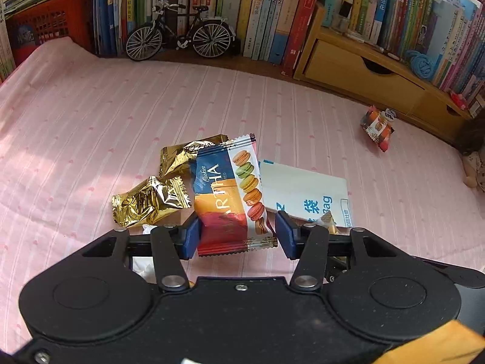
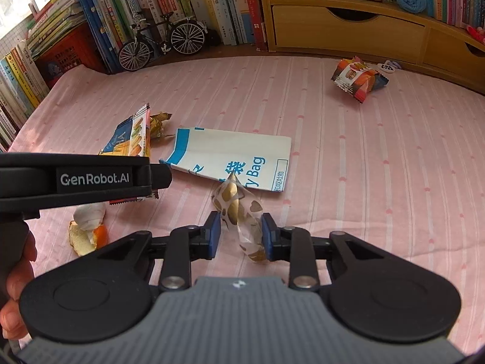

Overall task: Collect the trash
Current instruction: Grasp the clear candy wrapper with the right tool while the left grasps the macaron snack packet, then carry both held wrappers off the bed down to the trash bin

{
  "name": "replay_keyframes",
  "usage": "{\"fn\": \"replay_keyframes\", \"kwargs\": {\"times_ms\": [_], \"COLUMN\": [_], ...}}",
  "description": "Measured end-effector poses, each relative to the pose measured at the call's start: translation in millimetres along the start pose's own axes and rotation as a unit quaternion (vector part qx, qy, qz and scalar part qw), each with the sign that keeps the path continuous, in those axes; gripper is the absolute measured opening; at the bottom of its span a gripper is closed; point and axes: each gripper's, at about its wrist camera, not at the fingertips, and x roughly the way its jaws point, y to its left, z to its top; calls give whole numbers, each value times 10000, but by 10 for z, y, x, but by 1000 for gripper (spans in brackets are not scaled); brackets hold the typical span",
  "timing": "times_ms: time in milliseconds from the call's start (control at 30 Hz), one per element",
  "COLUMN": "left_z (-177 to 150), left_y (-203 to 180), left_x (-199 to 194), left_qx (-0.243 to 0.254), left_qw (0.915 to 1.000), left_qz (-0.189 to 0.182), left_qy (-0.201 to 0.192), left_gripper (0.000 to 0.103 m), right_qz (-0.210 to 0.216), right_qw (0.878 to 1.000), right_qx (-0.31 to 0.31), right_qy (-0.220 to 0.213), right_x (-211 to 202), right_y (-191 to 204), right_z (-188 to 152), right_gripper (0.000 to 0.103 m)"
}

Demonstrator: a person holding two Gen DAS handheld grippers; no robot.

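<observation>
Trash lies scattered on the pink striped tabletop (image 1: 91, 106): a cookie wrapper (image 1: 233, 194) (macarons printed along one edge) sits pinched in the left hand-held gripper (image 1: 239, 235), while the right hand-held gripper (image 2: 241, 236) clamps a clear gold-hearted wrapper (image 2: 242, 212) beside a white paper bag (image 2: 230, 154).

warm daylight, soft shadows; sharp; fisheye-bent edges
</observation>
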Motion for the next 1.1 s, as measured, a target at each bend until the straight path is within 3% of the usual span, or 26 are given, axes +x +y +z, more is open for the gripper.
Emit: {"fn": "replay_keyframes", "kwargs": {"times_ms": [267, 633, 867, 1100], "left_z": [-9, -248, -580, -1076], "left_y": [-22, 49, 312, 774], "left_x": [-244, -833, -1487, -2414], "left_qx": [65, 429, 576, 1033], "left_qw": [9999, 9983, 9960, 9879], "left_qz": [-64, -141, -453, -920], "left_qy": [-97, -355, -504, -699], "left_gripper": [49, 48, 48, 48], "right_qz": [3, -238, -535, -842], "right_qw": [9999, 9977, 9925, 9779], "right_qx": [154, 537, 676, 1132], "right_qy": [15, -343, -868, -1545], "right_x": [-103, -572, -1195, -2046], "right_y": [10, 102, 405, 923], "right_z": [-36, -233, -495, -985], "right_gripper": [19, 18, 17, 17]}}
